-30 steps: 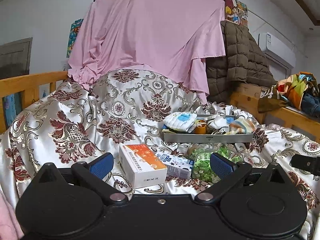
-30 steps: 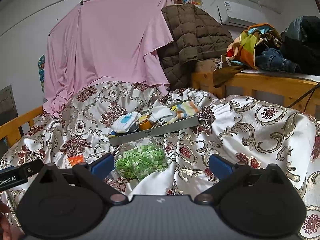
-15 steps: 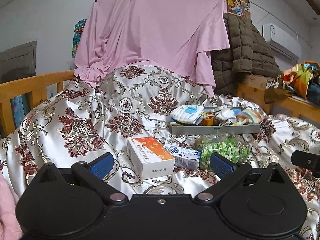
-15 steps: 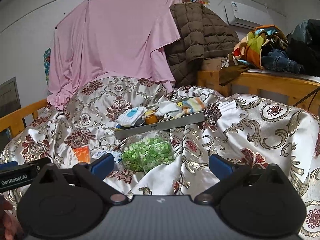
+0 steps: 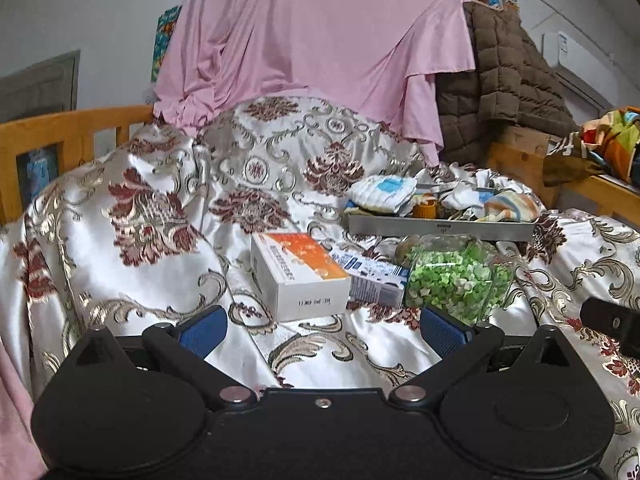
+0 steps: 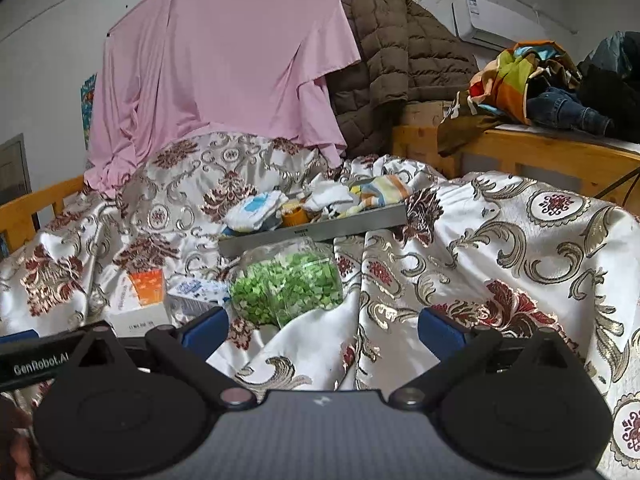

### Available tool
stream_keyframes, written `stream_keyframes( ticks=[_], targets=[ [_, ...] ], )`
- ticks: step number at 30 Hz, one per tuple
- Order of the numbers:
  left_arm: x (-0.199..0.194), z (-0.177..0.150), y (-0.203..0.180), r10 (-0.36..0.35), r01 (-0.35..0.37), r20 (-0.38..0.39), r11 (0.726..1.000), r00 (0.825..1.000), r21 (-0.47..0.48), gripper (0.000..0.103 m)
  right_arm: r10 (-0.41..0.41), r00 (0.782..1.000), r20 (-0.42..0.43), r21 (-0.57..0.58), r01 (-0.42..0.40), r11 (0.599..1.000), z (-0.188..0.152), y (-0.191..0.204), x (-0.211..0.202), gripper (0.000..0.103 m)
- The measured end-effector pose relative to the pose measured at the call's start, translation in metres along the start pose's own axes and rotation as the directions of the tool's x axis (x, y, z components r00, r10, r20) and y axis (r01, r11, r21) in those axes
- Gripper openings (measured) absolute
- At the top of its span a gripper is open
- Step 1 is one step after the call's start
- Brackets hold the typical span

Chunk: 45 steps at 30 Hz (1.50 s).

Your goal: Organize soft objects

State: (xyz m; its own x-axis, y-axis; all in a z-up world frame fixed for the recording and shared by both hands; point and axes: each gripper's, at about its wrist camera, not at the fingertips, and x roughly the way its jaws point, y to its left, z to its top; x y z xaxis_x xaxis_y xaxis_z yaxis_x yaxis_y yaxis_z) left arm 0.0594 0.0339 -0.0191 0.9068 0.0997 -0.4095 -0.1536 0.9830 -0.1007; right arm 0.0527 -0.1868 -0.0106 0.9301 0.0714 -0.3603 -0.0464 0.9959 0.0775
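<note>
Between the spread fingers [image 5: 204, 330] of the left gripper [image 5: 322, 330] lay bare satin bedspread [image 5: 120, 240], open up to the white-and-orange box [image 5: 300, 276]. That box, a small blue-printed carton [image 5: 376, 280] and a clear jar of green bits [image 5: 460, 276] stood touching in a row, barring the straight way to the grey tray [image 5: 440, 229]. The right gripper [image 6: 322, 330] faced a raised fold of bedspread below the jar [image 6: 288, 284]. To the jar's right, the cloth lay free.
</note>
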Motion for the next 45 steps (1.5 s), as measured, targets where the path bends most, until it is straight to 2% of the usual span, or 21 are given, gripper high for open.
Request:
stream_keyframes(
  ticks=[12, 27, 45],
  targets=[
    [0.012, -0.002, 0.002, 0.010, -0.011, -0.041, 0.999, 0.999, -0.032, 0.102, -0.005, 1.000, -0.020, 0.008, 0.005, 1.000, -0.004, -0.001, 0.015, 0.103],
    [0.005, -0.001, -0.004, 0.006, -0.006, -0.009, 1.000, 1.000, -0.007, 0.102, -0.006, 1.000, -0.012, 0.013, 0.006, 1.000, -0.003, -0.002, 0.013, 0.103],
    [0.004, -0.001, -0.005, -0.002, 0.002, -0.005, 1.000, 1.000, 0.004, 0.102, -0.009, 1.000, -0.017, 0.014, 0.009, 1.000, -0.003, -0.004, 0.012, 0.103]
  ],
)
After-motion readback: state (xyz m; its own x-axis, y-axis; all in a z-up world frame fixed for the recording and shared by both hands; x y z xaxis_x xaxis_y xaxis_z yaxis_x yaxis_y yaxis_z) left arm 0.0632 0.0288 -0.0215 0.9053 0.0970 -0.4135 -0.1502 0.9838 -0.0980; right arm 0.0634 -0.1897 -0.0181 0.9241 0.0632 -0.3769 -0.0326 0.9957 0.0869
